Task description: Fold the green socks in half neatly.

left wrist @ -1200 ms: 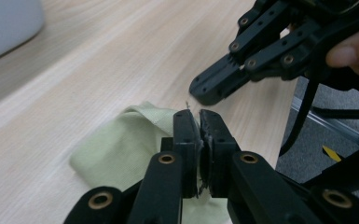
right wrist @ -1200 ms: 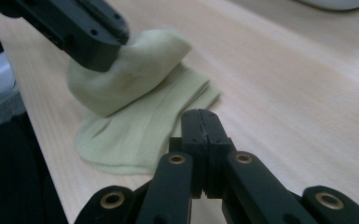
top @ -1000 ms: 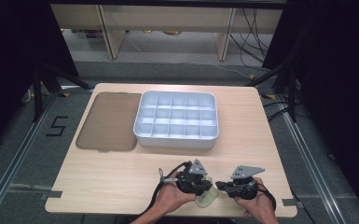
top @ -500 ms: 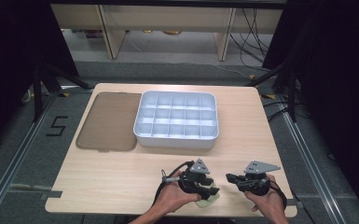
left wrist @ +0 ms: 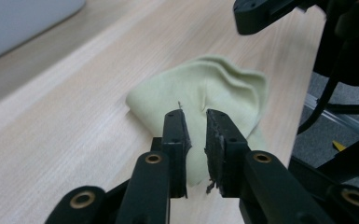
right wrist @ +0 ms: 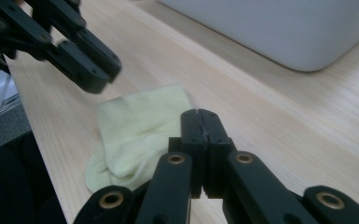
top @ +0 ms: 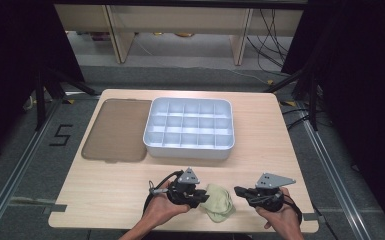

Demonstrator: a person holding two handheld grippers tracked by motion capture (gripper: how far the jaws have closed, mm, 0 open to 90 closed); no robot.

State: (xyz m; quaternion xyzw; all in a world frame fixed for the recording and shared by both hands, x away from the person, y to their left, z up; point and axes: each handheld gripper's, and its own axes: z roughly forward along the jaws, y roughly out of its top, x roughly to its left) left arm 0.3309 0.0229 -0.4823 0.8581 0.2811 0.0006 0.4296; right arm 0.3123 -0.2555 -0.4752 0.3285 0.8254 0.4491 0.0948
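cloth [top: 219, 204] before tray [top: 190, 148], lid [top: 116, 131] beside

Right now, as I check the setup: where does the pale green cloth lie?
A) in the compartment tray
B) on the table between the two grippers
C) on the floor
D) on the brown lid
B: the pale green cloth lies on the table, between the left gripper and the right gripper.

Looks like a lab/test cell: pale wooden table [top: 130, 185] betw. metal floor rails [top: 15, 175], black curtains [top: 10, 60] both sides, loose cables [top: 275, 30], taped "5" floor mark [top: 61, 135].
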